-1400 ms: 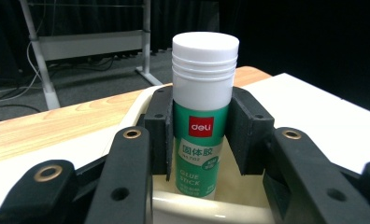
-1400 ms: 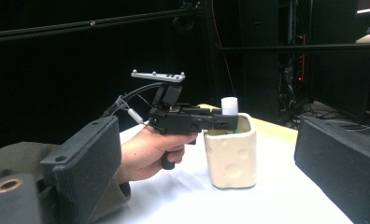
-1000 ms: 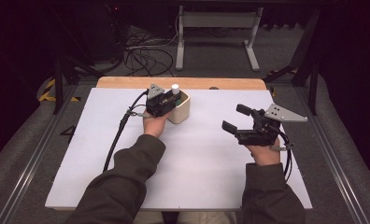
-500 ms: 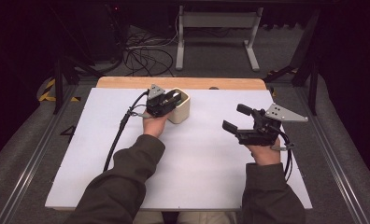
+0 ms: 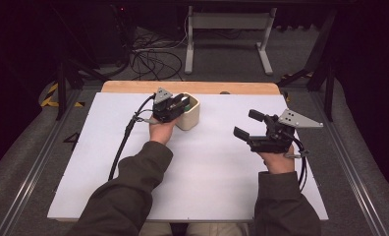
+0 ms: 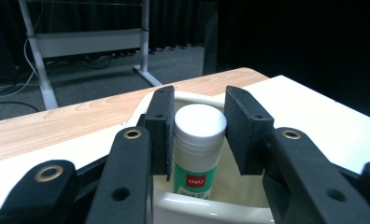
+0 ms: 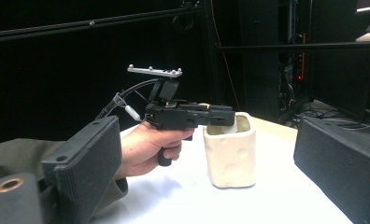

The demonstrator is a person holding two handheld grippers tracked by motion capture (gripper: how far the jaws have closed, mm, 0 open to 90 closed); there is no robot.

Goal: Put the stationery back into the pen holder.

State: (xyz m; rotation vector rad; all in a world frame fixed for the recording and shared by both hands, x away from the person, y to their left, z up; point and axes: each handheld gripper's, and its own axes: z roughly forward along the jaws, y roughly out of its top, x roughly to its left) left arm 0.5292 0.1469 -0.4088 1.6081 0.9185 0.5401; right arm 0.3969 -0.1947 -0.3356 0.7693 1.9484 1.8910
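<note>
One cream holder [image 5: 191, 117] wall just beside the gripped glue stick [image 6: 199, 140].

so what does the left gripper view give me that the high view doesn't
Left gripper view alone: the glue stick, white cap and green label, standing in the cream holder, with the left gripper's pads closed against its cap. High view alone: the whole white table top, both sleeved forearms, and the right gripper held open, well to the right of the cream holder. Both share the holder, the left gripper over it and the wooden strip at the table's far edge.
</note>
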